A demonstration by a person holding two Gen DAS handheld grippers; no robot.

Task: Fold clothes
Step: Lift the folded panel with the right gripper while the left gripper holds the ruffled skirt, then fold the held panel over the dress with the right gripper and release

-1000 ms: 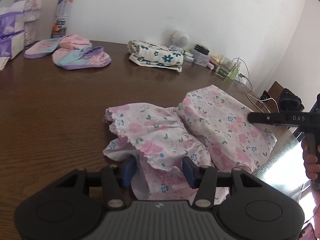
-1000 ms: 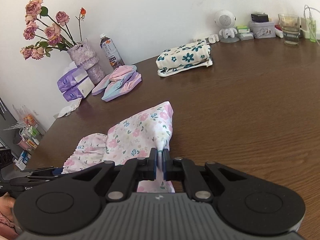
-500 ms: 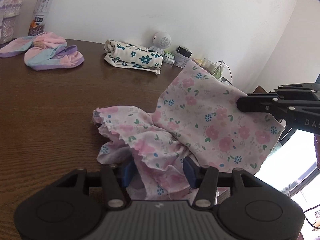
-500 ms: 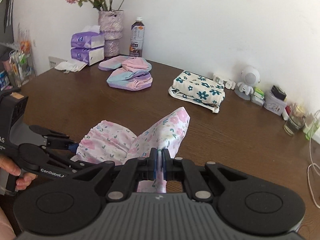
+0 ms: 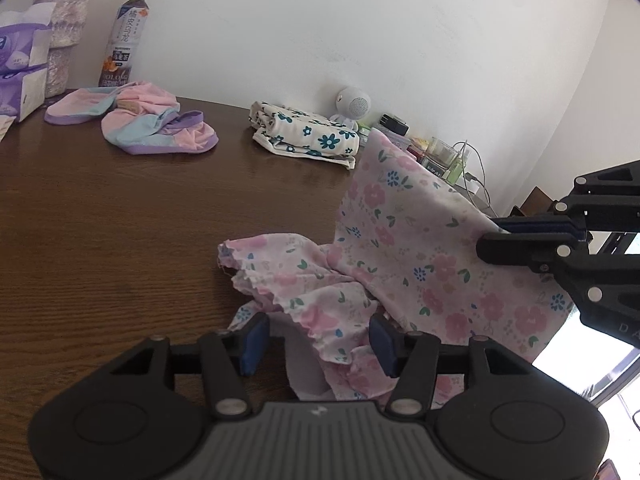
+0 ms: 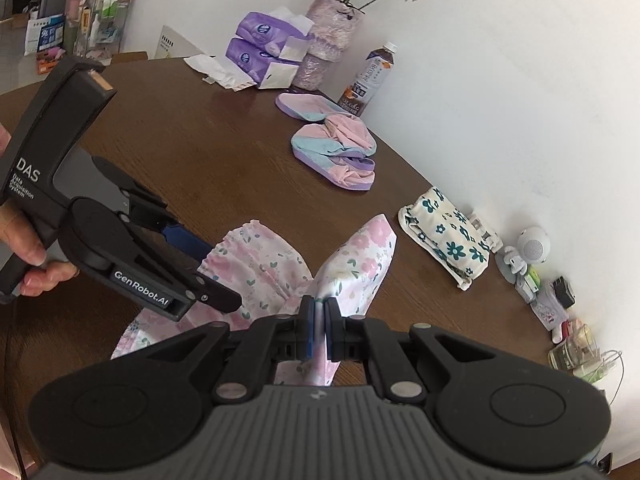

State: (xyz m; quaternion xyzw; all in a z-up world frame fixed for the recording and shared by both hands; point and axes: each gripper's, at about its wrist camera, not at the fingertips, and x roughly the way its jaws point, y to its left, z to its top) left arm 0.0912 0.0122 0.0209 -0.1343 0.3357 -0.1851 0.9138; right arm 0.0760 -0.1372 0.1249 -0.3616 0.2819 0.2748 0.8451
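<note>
1. While the right gripper (image 6: 319, 330) has its fingers pressed together on a fold of the pink floral garment (image 5: 404, 248), that part of the cloth rises off the table (image 5: 120, 240) as a slanted sheet.
2. Seen from the left wrist, the right gripper (image 5: 486, 236) pinches the raised sheet at its upper edge, towards the table's right edge.
3. The left gripper (image 5: 316, 338) hangs low over the near edge of the table with its fingers spread apart; the garment's frilled hem lies bunched between them, and neither pad clearly presses the cloth.
4. From the right wrist, the left gripper (image 6: 208, 268) reaches in from the left, held by a hand (image 6: 28, 256), with its tips at the frilled part of the garment (image 6: 260, 264).
5. The rest of the garment lies crumpled on the table near its near edge.
6. Towards the far edge lie a folded white cloth with teal flowers (image 5: 308, 138) and a pink, blue and purple bundle (image 5: 152, 128).
7. By the wall at the far left stand a drink bottle (image 5: 124, 40), tissue packs (image 6: 260, 46) and a vase of flowers (image 6: 328, 40).
</note>
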